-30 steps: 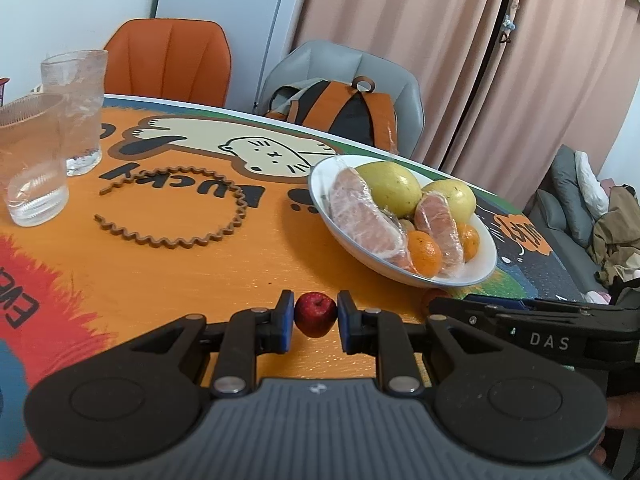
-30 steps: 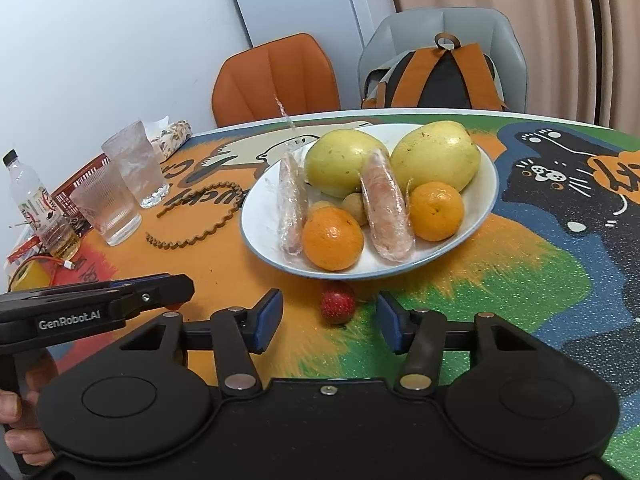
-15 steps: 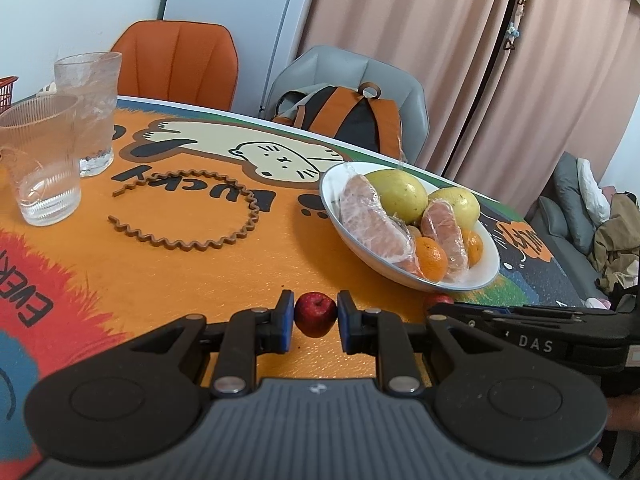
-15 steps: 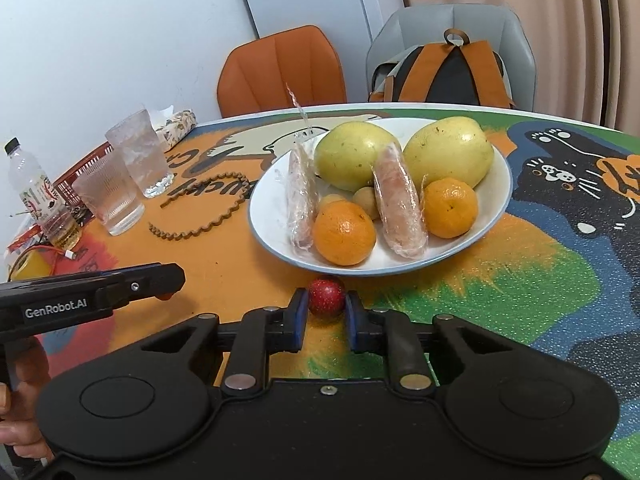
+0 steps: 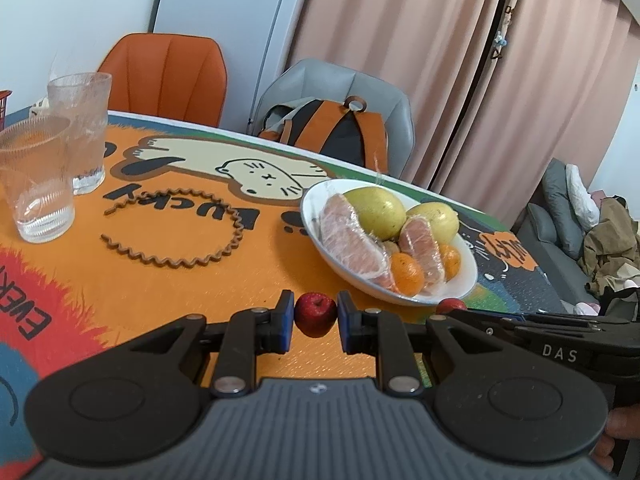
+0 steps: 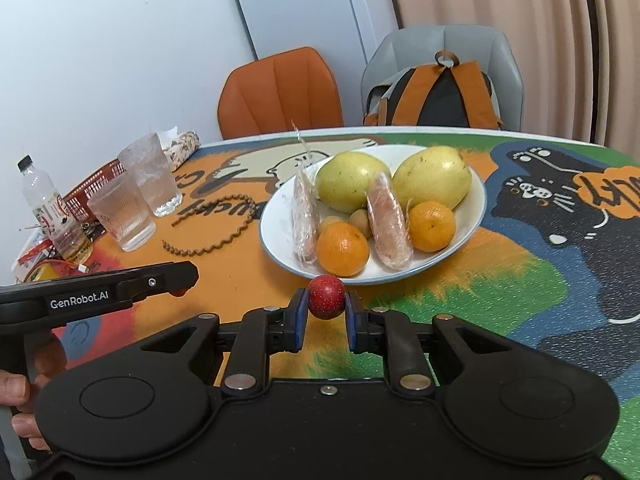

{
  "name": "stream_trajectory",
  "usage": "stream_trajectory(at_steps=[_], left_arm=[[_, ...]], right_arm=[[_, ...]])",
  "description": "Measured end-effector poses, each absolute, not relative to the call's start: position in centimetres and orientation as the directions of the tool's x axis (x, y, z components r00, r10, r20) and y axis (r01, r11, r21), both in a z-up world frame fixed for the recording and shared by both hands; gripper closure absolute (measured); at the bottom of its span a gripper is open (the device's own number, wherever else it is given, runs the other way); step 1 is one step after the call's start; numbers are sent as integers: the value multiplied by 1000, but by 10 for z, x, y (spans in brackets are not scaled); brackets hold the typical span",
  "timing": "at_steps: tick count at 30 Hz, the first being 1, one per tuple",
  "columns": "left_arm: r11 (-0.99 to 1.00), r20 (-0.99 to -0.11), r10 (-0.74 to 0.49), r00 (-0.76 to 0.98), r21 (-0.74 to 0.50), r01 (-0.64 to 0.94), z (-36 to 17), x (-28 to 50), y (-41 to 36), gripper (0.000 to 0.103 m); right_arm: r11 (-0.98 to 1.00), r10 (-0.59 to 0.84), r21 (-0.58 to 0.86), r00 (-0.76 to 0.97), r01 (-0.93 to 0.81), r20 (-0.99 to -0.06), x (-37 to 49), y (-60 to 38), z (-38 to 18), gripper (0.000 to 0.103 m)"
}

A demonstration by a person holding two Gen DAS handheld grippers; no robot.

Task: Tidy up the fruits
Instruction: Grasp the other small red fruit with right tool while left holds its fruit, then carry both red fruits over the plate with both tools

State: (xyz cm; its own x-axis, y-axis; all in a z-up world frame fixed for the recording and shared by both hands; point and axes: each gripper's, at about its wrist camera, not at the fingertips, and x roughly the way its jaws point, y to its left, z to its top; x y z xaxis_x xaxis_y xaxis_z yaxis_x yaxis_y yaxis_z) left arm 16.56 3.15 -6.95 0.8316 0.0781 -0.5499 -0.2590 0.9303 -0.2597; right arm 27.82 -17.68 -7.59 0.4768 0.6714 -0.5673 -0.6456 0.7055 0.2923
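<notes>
Left gripper [image 5: 315, 322] pinches a small red fruit [image 5: 315, 313] between its blue pads [image 5: 285, 319], held clear above the table [image 5: 132, 284], short of the bowl [image 5: 466, 288]. Likely reason: the fruit is carried toward the bowl, where the other fruit already sits: two yellow-green ones, two wrapped pink wedges [image 5: 350, 240] and some oranges [image 5: 406, 278]. Film keeps the cut wedges from drying, I'd guess. Glasses [image 5: 38, 184] and a wavy brown ring [image 5: 176, 228] lie to the left, well apart from the bowl. Right tool's arm crosses the lower right corner, marked "DAS"; a second red fruit [image 5: 451, 304] peeks above it. Table print reads "LUCKY", upside down from here, and part of a word, "EVER…", at the left edge.

Right wrist view: right gripper [image 6: 326, 312] is clamped on that speckled red fruit [image 6: 326, 295], jaws having just closed on it, with the fruit just in front of the bowl rim [image 6: 384, 278] and apparently lifted off the table. Both tools are loaded, so both drop-offs come next, I judge; the near rim has free space. Left tool's side arm reads "GenRobot.AI". A water bottle [image 6: 48, 208] at far left has a label too small to read.
</notes>
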Motion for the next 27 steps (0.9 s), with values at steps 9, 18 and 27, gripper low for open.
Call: stream_trajectory(at_steps=[9,18,27], left_arm=[[941,-525,66,849,-249,-227,-54,169,24,82],[953,-505,55,861,-232,-197,-39,175,16,82],[962,-498,37,866,-216,-166,-29,185,5,82]], right_arm=[[717,667,283,511,-637,-542,274,-189,-61,85],[727,665,280,542,-627,-514,275,-202,-47,85],[738,658,275,564,-617,-500,277,-212,-39,85]])
